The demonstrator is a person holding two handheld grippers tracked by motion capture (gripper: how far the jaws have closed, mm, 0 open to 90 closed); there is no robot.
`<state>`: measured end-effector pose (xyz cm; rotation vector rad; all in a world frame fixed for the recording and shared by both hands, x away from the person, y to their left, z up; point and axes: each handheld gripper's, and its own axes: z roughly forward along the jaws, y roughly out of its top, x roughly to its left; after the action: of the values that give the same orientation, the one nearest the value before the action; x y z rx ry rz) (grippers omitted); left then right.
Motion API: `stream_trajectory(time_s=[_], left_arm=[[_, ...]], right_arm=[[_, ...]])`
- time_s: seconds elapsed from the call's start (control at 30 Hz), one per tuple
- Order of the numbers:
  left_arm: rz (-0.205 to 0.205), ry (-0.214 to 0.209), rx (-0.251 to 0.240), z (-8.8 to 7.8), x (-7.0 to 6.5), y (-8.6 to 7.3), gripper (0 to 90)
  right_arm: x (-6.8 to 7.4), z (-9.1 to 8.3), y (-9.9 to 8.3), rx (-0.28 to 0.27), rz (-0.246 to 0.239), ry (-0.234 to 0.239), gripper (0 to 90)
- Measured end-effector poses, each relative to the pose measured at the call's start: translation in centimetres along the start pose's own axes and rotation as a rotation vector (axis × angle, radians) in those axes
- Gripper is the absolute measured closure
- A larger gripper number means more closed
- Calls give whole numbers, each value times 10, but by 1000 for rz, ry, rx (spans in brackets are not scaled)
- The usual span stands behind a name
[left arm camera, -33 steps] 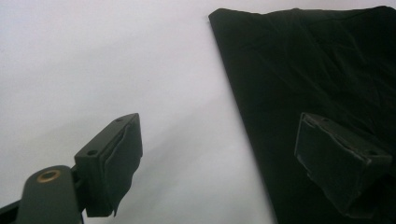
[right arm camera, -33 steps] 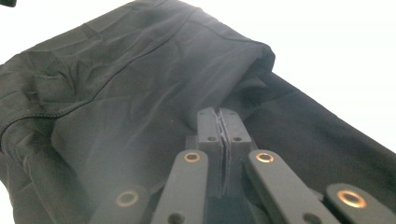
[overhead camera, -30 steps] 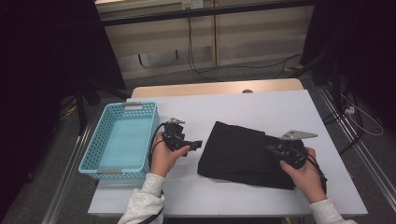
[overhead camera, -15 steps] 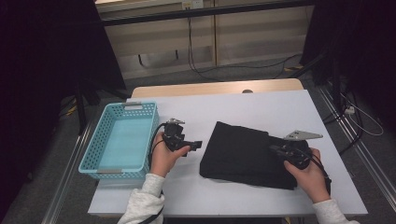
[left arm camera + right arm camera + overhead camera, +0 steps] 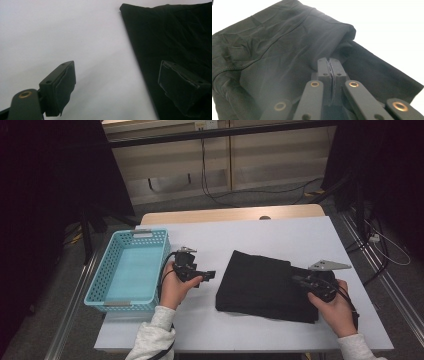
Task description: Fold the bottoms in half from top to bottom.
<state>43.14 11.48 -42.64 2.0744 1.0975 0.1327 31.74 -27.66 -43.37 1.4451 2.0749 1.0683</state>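
White table [image 5: 280, 240] carries one black garment [image 5: 262, 282] and one blue basket [image 5: 112, 287].

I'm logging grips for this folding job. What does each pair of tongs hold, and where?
The right tongs are shut on a fold of the black cloth near its right edge. The left tongs are open, holding nothing.

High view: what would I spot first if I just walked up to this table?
Probably the black cloth, folded flat on the right half of the white table. The right gripper is shut on its right edge, while the left gripper hangs open just left of it. Then the bright blue basket at the table's left edge.
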Motion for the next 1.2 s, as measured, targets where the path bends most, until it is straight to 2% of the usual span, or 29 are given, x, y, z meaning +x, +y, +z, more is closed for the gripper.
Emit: stream_trajectory(time_s=[0.3, 0.97, 1.2], left_arm=[[5, -12, 13, 0, 0, 0, 138], [2, -7, 10, 0, 0, -1, 138], [5, -11, 23, 1, 0, -2, 138]], right_arm=[[-2, -3, -2, -4, 3, -6, 889], [-8, -12, -7, -6, 12, -19, 889], [-9, -15, -7, -10, 15, -22, 889]])
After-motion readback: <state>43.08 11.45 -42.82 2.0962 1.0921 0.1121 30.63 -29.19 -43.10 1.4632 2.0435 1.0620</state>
